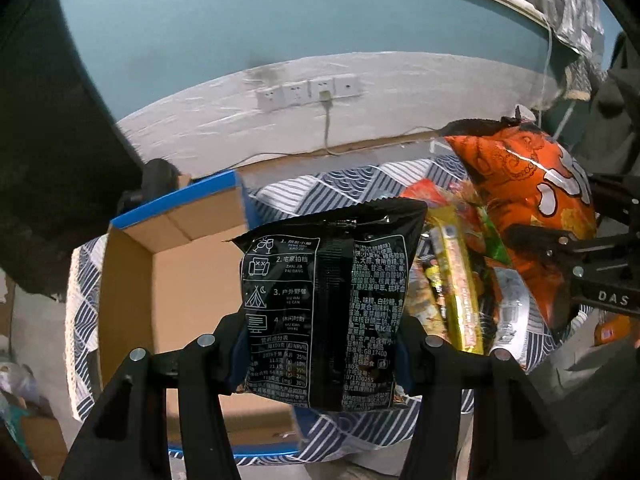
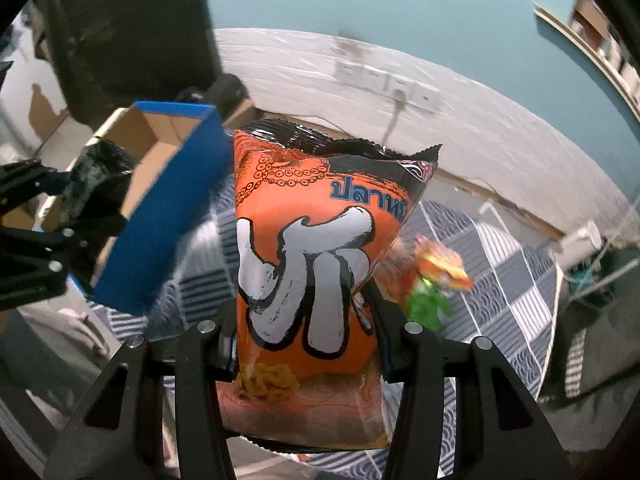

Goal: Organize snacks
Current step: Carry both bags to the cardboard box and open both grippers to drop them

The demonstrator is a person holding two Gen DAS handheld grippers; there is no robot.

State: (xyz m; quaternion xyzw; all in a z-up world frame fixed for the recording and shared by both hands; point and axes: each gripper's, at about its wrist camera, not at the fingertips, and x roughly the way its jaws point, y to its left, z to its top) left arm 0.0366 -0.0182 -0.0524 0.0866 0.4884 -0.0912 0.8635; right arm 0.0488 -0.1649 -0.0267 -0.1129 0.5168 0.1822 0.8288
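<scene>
My left gripper [image 1: 320, 344] is shut on a black snack bag [image 1: 328, 300] with white print and holds it upright above the table, just right of an open cardboard box with blue edges [image 1: 132, 280]. My right gripper [image 2: 306, 340] is shut on an orange snack bag [image 2: 312, 264] with a white squid drawing, held upright in the air. That orange bag also shows at the right of the left wrist view [image 1: 532, 200]. The black bag and left gripper show at the left of the right wrist view [image 2: 92, 184], beside the box [image 2: 168, 216].
A pile of snack packets [image 1: 460, 280] lies on the blue-and-white patterned cloth [image 1: 320, 188]; an orange-and-green packet [image 2: 432, 280] lies behind the orange bag. A wall with sockets [image 1: 308, 90] and a cable stands behind. A dark monitor [image 1: 52, 128] stands at the left.
</scene>
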